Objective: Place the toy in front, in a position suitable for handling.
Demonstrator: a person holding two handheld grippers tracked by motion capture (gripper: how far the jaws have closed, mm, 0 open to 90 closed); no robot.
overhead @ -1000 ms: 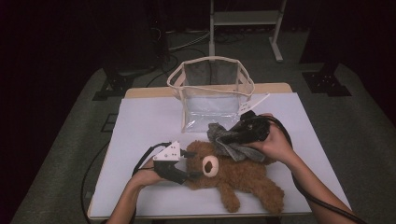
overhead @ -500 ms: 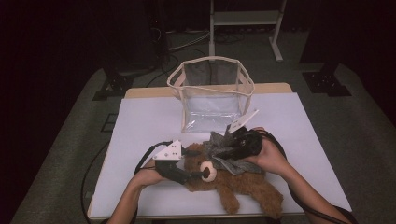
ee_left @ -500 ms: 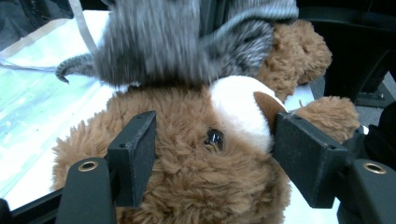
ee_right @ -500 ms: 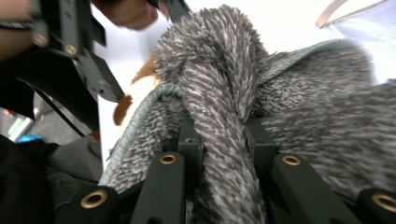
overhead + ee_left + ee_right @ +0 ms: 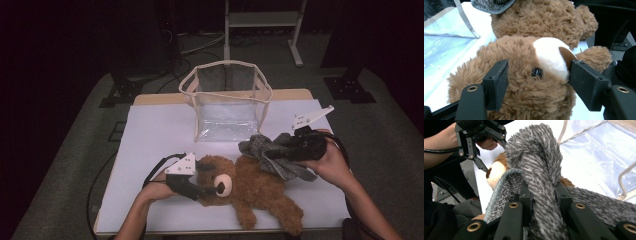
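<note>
Your brown plush teddy bear [image 5: 250,187] lies on its back on the white table cover [image 5: 155,135], just in front of the clear plastic tote bag with cream trim [image 5: 227,102], its head toward your left hand and its legs toward the table's near edge. Your left gripper [image 5: 207,189] straddles the bear's head: in the left gripper view its two black jaws stand spread either side of the face, one against the fur beside the eye, the other at the edge of the white muzzle [image 5: 549,53], and it has stayed there over the last second. Your right gripper [image 5: 272,152] is pinching a fold of the grey shaggy cloth [image 5: 272,157]; the right gripper view shows the pile bunched up between both jaws. Half a second ago that cloth sat low over the bear's chest and face, close to your left gripper; now you have drawn it back to the right of the bear, with your right hand [image 5: 332,162] farther out, so the belly is uncovered and only the cloth's left end overlaps the bear's far side.
</note>
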